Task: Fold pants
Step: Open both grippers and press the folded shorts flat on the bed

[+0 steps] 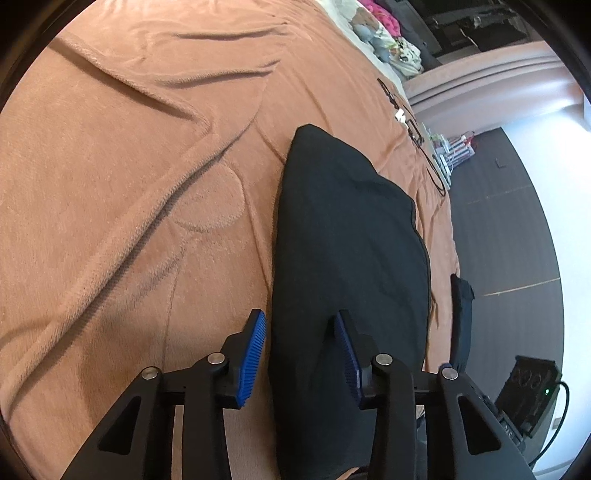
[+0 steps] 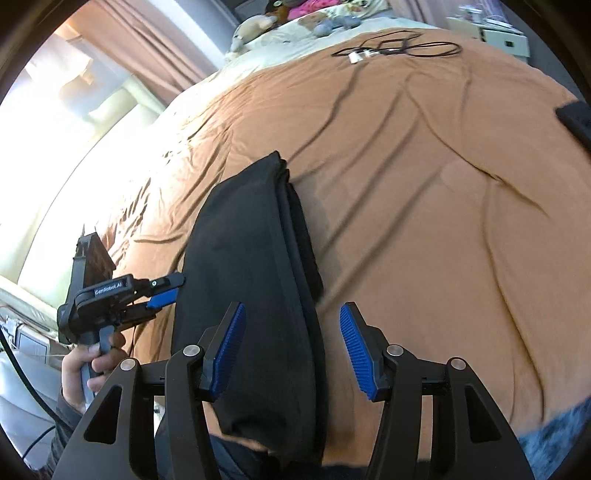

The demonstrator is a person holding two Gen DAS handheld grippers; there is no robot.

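A bedroom with a big bed

An orange blanket (image 2: 424, 221) covers the bed. Bright light comes past brown curtains (image 2: 147, 40). The floor (image 1: 517, 236) is dark grey. Soft toys (image 2: 255, 29) sit far off.

Left tongs (image 1: 299, 354) spread apart, right tongs (image 2: 291, 350) spread apart

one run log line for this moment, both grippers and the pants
pants: folded, on blanket | left gripper: open, astride pants edge | right gripper: open, astride pants edge | nothing gripped
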